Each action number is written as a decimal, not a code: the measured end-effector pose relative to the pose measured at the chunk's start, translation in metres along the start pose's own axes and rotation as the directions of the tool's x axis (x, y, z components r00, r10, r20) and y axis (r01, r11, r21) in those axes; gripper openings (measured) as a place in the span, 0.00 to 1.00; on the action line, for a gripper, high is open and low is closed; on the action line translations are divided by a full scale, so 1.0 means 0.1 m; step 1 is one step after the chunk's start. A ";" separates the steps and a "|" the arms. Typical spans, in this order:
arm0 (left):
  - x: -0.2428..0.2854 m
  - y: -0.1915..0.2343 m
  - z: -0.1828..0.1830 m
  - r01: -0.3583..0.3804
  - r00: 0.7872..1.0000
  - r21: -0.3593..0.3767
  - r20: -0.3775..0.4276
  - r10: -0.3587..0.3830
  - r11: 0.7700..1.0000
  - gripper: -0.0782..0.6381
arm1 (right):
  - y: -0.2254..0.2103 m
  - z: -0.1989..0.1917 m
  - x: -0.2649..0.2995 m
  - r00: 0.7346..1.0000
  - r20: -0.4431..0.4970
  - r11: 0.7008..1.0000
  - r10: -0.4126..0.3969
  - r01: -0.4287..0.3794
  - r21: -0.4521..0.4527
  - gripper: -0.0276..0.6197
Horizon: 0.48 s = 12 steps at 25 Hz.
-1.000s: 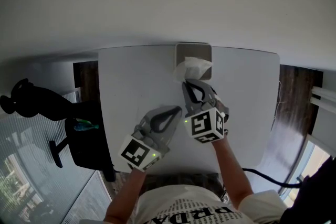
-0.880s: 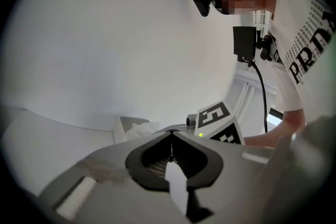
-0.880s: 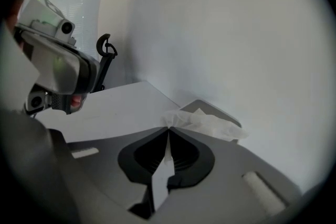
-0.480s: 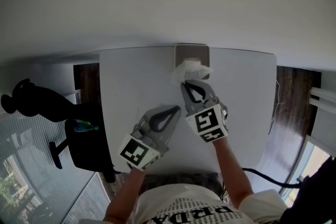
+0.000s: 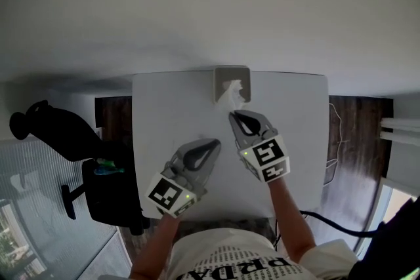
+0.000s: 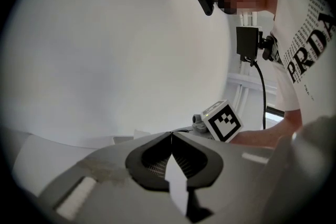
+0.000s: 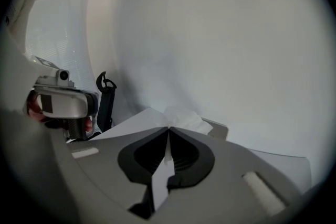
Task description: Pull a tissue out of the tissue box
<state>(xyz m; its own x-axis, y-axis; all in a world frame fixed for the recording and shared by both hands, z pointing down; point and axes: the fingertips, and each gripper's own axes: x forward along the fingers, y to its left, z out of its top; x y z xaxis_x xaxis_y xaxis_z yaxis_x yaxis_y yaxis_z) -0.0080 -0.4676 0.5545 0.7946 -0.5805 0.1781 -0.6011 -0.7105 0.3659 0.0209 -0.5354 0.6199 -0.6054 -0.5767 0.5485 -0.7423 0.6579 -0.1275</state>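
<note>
Hanging closed and empty, the left gripper (image 5: pixel 216 141) is waiting while the right gripper (image 5: pixel 231 115) is pinching the peak of the tissue (image 5: pixel 230 94) rising from the box (image 5: pixel 220 75) at the far edge of the table (image 5: pixel 157 115): likely light, limp, easily torn, best held there.

White tissue (image 5: pixel 230 98) (crumpled) stands partly drawn from the grey tissue box (image 5: pixel 221 75).

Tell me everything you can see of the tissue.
The tissue is white, thin and crumpled, soft paper by its look. It stands partly out of the top of the grey tissue box at the far edge of the white table, with its lower part hidden inside. It narrows toward the person, where the right tool is shut on its tip. Nothing else touches it.
</note>
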 end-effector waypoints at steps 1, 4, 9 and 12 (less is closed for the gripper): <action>-0.05 -0.06 0.04 -0.001 1.000 -0.003 0.003 0.001 1.000 0.10 | 0.03 0.03 -0.09 1.000 0.000 1.000 -0.002 0.002 0.000 0.05; -0.21 -0.27 0.15 -0.002 1.000 -0.007 0.014 0.003 1.000 0.10 | 0.15 0.11 -0.40 1.000 0.001 1.000 -0.001 0.001 0.027 0.05; -0.43 -0.56 0.32 0.000 0.998 0.010 0.061 0.000 1.000 0.10 | 0.32 0.30 -0.81 0.997 0.076 0.998 -0.004 -0.001 0.059 0.05; -0.57 -0.77 0.38 0.005 0.998 0.024 0.070 -0.007 1.000 0.10 | 0.51 0.38 -1.08 0.995 0.104 0.996 0.007 -0.016 0.085 0.05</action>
<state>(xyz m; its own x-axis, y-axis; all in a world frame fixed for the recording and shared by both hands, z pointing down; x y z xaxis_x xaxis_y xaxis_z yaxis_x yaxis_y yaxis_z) -0.0106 -0.3950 0.4818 0.7906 -0.6020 0.1116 -0.5990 -0.7228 0.3446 0.0379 -0.4578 0.5231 -0.6374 -0.6190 0.4588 -0.7541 0.6235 -0.2064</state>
